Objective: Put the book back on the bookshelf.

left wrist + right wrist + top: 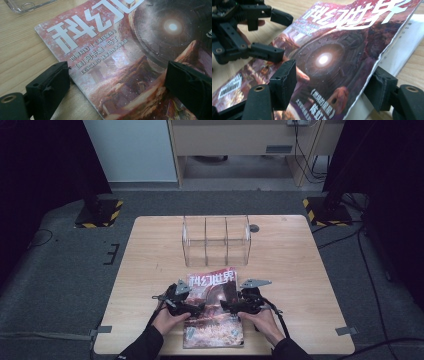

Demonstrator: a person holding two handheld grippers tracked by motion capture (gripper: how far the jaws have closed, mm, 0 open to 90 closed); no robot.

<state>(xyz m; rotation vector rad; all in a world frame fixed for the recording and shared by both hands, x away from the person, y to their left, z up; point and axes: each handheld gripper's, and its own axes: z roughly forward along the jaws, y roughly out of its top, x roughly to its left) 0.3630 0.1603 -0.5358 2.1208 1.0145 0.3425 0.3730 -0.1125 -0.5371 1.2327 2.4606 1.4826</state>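
The magazine (130, 65) runs off the top, right and bottom edges in the left gripper view; beyond it, the clear organiser (27, 4) is cut to one corner, and the small print under the title stays unreadable

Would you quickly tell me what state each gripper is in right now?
Left gripper: open, jaws straddling the magazine's spine edge, not pressing it.
Right gripper: open, one jaw above and one under the magazine's lifted cover edge, not yet clamped.
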